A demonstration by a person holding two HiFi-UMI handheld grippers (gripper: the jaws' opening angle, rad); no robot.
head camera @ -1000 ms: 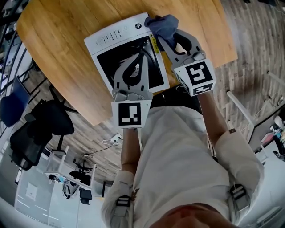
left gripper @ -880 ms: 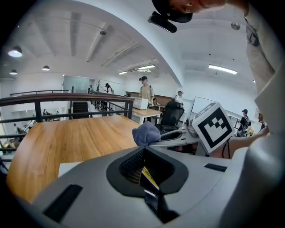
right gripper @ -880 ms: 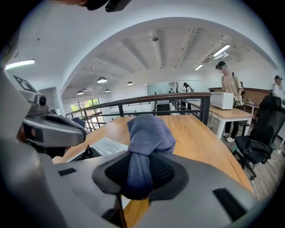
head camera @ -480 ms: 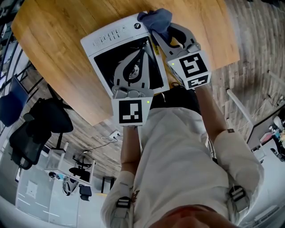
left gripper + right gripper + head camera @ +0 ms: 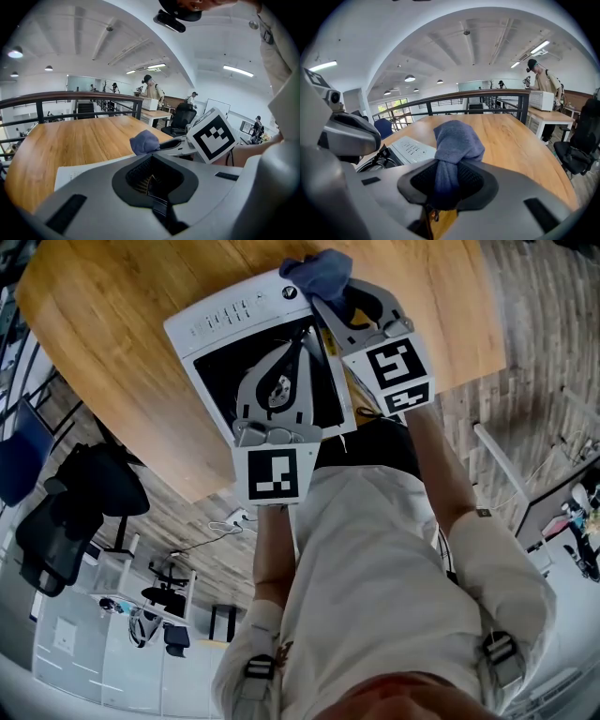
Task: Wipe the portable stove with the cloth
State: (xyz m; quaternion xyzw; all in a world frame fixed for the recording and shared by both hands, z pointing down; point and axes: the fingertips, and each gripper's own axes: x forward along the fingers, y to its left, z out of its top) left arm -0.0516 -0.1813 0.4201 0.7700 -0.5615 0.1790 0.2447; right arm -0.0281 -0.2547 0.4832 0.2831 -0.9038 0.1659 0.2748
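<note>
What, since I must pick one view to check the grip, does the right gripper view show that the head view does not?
Only the right gripper view: the right gripper shut on the cloth, the fabric pinched between its jaws and bunched above them, plus a railing beyond the table.
Only the head view: the whole black top of the stove, the left gripper over it, and the person's torso.
Both: the cloth, the stove's white control panel and the wooden table.
</note>
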